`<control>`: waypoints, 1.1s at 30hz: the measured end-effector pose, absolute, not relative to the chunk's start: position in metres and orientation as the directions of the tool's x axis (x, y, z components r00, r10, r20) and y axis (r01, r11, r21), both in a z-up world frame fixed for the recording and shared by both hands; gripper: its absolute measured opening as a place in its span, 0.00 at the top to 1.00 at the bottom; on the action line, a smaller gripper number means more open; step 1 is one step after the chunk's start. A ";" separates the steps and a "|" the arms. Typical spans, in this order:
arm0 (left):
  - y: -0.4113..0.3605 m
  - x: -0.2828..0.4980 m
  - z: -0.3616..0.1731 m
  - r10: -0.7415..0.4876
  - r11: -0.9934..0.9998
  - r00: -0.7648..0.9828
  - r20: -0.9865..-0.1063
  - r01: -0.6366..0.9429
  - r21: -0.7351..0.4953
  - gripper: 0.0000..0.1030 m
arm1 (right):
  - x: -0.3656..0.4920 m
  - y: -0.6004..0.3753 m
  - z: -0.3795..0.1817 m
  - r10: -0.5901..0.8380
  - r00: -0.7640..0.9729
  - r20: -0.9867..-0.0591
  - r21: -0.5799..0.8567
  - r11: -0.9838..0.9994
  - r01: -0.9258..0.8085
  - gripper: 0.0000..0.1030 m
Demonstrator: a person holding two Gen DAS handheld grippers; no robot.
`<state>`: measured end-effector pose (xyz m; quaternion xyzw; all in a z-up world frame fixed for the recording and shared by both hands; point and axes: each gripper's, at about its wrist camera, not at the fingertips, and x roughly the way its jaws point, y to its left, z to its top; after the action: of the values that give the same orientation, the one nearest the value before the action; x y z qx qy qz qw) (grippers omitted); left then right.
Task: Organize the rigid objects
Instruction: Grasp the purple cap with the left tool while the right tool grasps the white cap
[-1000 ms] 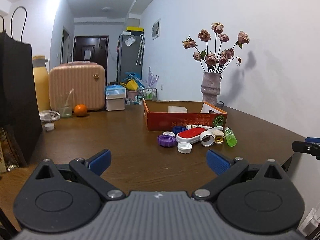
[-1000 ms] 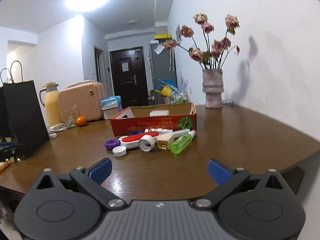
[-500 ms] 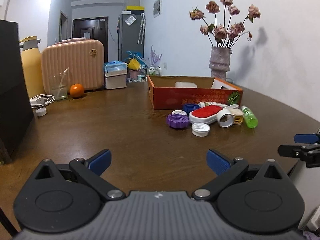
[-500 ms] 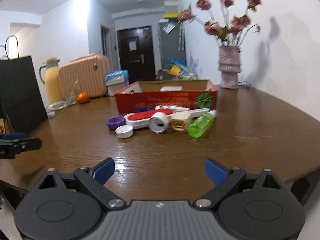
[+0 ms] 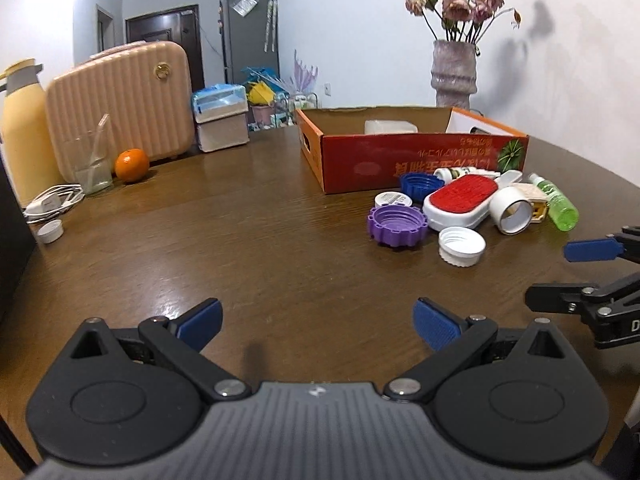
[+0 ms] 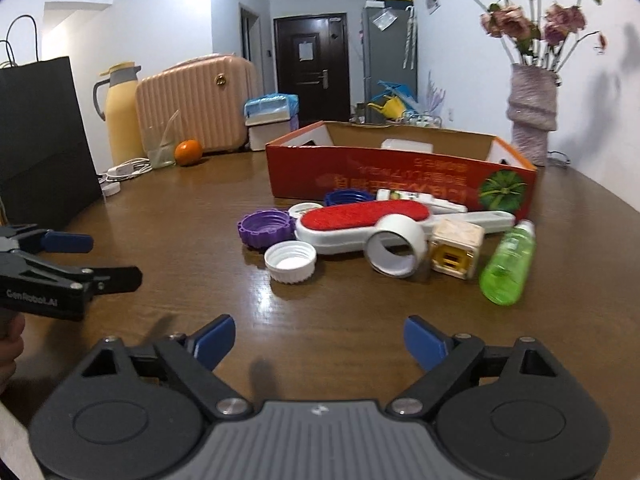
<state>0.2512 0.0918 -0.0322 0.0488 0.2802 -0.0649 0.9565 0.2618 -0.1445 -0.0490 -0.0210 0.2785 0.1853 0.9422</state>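
**Both claws wide, clutter by the box**

Here the left claw [image 5: 316, 320] hangs low over the bare middle of the bench [image 5: 240, 248], its blue pads spread wide with nothing between them. The right claw [image 6: 318, 340] is likewise spread wide and has hold of nothing, poised over the near edge of the bench, just short of the clutter.

The clutter sits bunched against the front wall of the red box [image 6: 400, 176], toward the bench's right edge. Nearest the right claw is a white cap [image 6: 290, 261], open side up. Just behind it lies a purple cap [image 6: 266, 229], and behind that a blue cap [image 6: 347, 197] against the box. A red-faced brush [image 6: 362, 218] lies across the middle of the pile, with a tape roll [image 6: 396, 250] leaning on its handle. Beside the roll stands a small cream cube [image 6: 456, 248], and a green bottle [image 6: 508, 268] lies on its side at the right end. Inside the box there is a pale block [image 6: 406, 146], perhaps a soap bar.

Along the bench's far-left edge stand an orange [image 5: 132, 165], a glass [image 5: 90, 168] and a pink case [image 5: 120, 96].
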 end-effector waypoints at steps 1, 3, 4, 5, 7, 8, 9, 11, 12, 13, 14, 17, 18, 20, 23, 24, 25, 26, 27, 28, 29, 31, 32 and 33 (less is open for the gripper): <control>0.092 0.257 -0.033 -0.100 0.986 0.829 -0.550 0.158 0.059 0.00 | 0.267 -0.141 -0.049 0.345 0.772 -0.535 0.065 0.927 -0.369 0.15; 0.092 0.266 -0.033 -0.113 0.983 0.823 -0.557 0.173 0.055 0.00 | 0.278 -0.132 -0.049 0.360 0.764 -0.536 0.067 0.920 -0.386 0.18; 0.091 0.272 -0.034 -0.117 0.982 0.819 -0.562 0.180 0.058 0.00 | 0.282 -0.128 -0.049 0.366 0.761 -0.536 0.066 0.917 -0.394 0.18; 0.090 0.276 -0.034 -0.121 0.980 0.816 -0.565 0.189 0.063 0.00 | 0.287 -0.124 -0.049 0.372 0.758 -0.536 0.062 0.913 -0.404 0.20; 0.088 0.285 -0.033 -0.128 0.975 0.810 -0.572 0.208 0.076 0.00 | 0.296 -0.115 -0.049 0.384 0.750 -0.539 0.054 0.904 -0.424 0.23; 0.087 0.289 -0.033 -0.135 0.973 0.806 -0.577 0.218 0.078 0.00 | 0.300 -0.112 -0.050 0.387 0.746 -0.542 0.050 0.901 -0.431 0.25; 0.087 0.294 -0.033 -0.141 0.970 0.801 -0.582 0.229 0.080 0.00 | 0.304 -0.109 -0.050 0.387 0.744 -0.545 0.045 0.899 -0.435 0.28; 0.087 0.303 -0.033 -0.138 0.967 0.796 -0.590 0.237 0.094 0.00 | 0.316 -0.104 -0.050 0.391 0.720 -0.573 0.063 0.897 -0.437 0.32; 0.087 0.307 -0.033 -0.136 0.967 0.795 -0.591 0.236 0.094 0.00 | 0.321 -0.104 -0.050 0.403 0.702 -0.587 0.089 0.894 -0.438 0.36; 0.087 0.311 -0.033 -0.137 0.967 0.793 -0.593 0.238 0.094 0.00 | 0.324 -0.105 -0.049 0.402 0.707 -0.581 0.097 0.897 -0.431 0.36; 0.087 0.315 -0.033 -0.141 0.965 0.789 -0.597 0.244 0.095 0.00 | 0.326 -0.105 -0.048 0.396 0.718 -0.573 0.090 0.900 -0.426 0.39; 0.084 0.327 -0.033 -0.157 0.959 0.784 -0.600 0.266 0.096 0.00 | 0.336 -0.103 -0.049 0.361 0.728 -0.582 0.063 0.913 -0.402 0.40; 0.081 0.330 -0.033 -0.162 0.957 0.784 -0.600 0.274 0.099 0.00 | 0.339 -0.105 -0.049 0.364 0.722 -0.588 0.069 0.912 -0.404 0.49; 0.075 0.338 -0.034 -0.172 0.951 0.776 -0.606 0.291 0.103 0.00 | 0.341 -0.108 -0.049 0.371 0.718 -0.589 0.076 0.910 -0.408 0.61; 0.064 0.349 -0.035 -0.209 0.944 0.751 -0.627 0.323 0.072 0.01 | 0.340 -0.118 -0.047 0.382 0.713 -0.588 0.091 0.907 -0.411 0.62; 0.059 0.352 -0.035 -0.220 0.941 0.745 -0.630 0.332 0.063 0.02 | 0.338 -0.123 -0.046 0.379 0.718 -0.584 0.092 0.909 -0.405 0.62; 0.054 0.355 -0.035 -0.226 0.940 0.741 -0.632 0.336 0.059 0.05 | 0.336 -0.128 -0.045 0.378 0.721 -0.580 0.096 0.911 -0.401 0.62; 0.050 0.358 -0.035 -0.232 0.938 0.738 -0.633 0.343 0.056 0.07 | 0.334 -0.135 -0.044 0.378 0.725 -0.576 0.104 0.913 -0.394 0.62; 0.045 0.361 -0.036 -0.238 0.935 0.735 -0.634 0.350 0.055 0.11 | 0.333 -0.140 -0.043 0.379 0.729 -0.570 0.112 0.915 -0.388 0.62; 0.040 0.364 -0.037 -0.242 0.933 0.735 -0.634 0.356 0.056 0.16 | 0.330 -0.147 -0.041 0.378 0.734 -0.564 0.119 0.917 -0.380 0.62; 0.035 0.367 -0.039 -0.245 0.930 0.733 -0.634 0.363 0.060 0.19 | 0.328 -0.153 -0.040 0.376 0.739 -0.559 0.124 0.919 -0.374 0.62; 0.030 0.372 -0.042 -0.245 0.931 0.722 -0.647 0.361 0.050 0.27 | 0.323 -0.164 -0.037 0.383 0.746 -0.545 0.139 0.918 -0.370 0.62; 0.028 0.374 -0.042 -0.254 0.931 0.717 -0.649 0.364 0.037 0.29 | 0.321 -0.169 -0.037 0.385 0.746 -0.543 0.145 0.918 -0.368 0.62; 0.027 0.374 -0.042 -0.264 0.929 0.714 -0.649 0.369 0.029 0.38 | 0.320 -0.172 -0.037 0.383 0.748 -0.542 0.146 0.920 -0.365 0.62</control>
<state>0.3743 0.0272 -0.0417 0.0784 0.3373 -0.1715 0.9223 0.3200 -0.1721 -0.0374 0.0156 0.2932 0.2000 0.9348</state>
